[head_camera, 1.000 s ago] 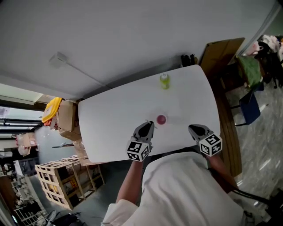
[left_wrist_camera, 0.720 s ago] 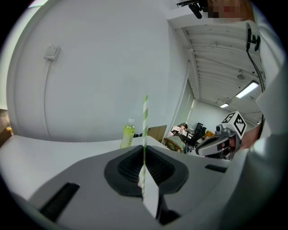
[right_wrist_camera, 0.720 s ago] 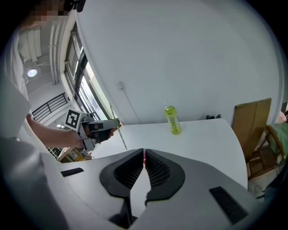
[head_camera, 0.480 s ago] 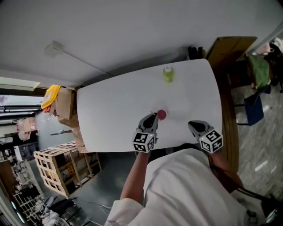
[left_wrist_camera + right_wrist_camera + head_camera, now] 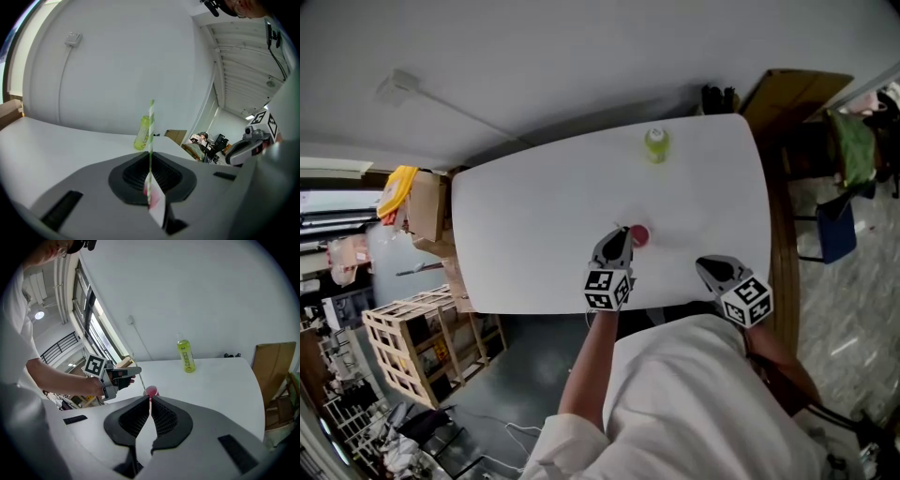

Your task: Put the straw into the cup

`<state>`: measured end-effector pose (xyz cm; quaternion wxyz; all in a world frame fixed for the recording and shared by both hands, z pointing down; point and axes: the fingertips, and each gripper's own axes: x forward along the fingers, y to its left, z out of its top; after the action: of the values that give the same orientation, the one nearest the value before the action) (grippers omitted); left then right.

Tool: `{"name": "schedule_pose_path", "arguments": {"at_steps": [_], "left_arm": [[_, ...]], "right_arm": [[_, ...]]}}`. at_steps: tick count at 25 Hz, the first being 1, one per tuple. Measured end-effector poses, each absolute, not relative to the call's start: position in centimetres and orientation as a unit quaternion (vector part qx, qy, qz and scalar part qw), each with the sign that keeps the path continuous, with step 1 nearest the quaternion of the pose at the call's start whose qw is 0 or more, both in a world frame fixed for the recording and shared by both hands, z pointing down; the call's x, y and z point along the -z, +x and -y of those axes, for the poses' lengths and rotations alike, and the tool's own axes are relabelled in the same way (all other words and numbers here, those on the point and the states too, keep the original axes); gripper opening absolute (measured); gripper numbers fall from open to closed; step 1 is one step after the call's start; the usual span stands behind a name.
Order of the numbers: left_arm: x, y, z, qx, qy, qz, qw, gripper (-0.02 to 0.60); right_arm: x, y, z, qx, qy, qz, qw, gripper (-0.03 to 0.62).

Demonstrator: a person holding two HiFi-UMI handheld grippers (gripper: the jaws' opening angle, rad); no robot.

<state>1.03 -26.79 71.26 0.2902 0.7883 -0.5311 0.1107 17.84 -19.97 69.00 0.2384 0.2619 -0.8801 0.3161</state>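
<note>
**First speaker:** Where is the straw?

**Second speaker:** The left claw point(image 5: 622, 237) has its jaws closed on it. In the left gripper view, the green-and-white striped straw point(image 5: 151, 119) stands upright from between the pads. Its top end rises well above them.

**First speaker:** And the cup?

**Second speaker:** A small pink cup point(image 5: 639, 235) stands on the white counter point(image 5: 525, 225), near the edge closest to the person. From the head view, the left claw's tip is just beside the cup, on its left. I cannot tell whether the straw's lower end touches the cup.

**First speaker:** What about the other claw?

**Second speaker:** The right claw point(image 5: 705, 265) is further right over the same edge, apart from the cup. In the right gripper view its jaws meet at the tips with nothing between them. The cup shows just past those tips, with the left claw to its left.

**First speaker:** Anything else on the counter?

**Second speaker:** A yellow-green bottle point(image 5: 654, 143) stands upright near the far edge, well apart from both claws.
</note>
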Motion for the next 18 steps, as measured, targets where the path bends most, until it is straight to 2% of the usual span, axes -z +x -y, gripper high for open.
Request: {"name": "schedule_pose_path", "arguments": {"at_steps": [18], "left_arm": [[-75.2,1.4,27.2,-0.138,0.758,0.554,0.314,0.020]], "right_arm": [[-71.2,17.0,20.1,-0.340,0.253,0.874,0.239,0.037]]}}
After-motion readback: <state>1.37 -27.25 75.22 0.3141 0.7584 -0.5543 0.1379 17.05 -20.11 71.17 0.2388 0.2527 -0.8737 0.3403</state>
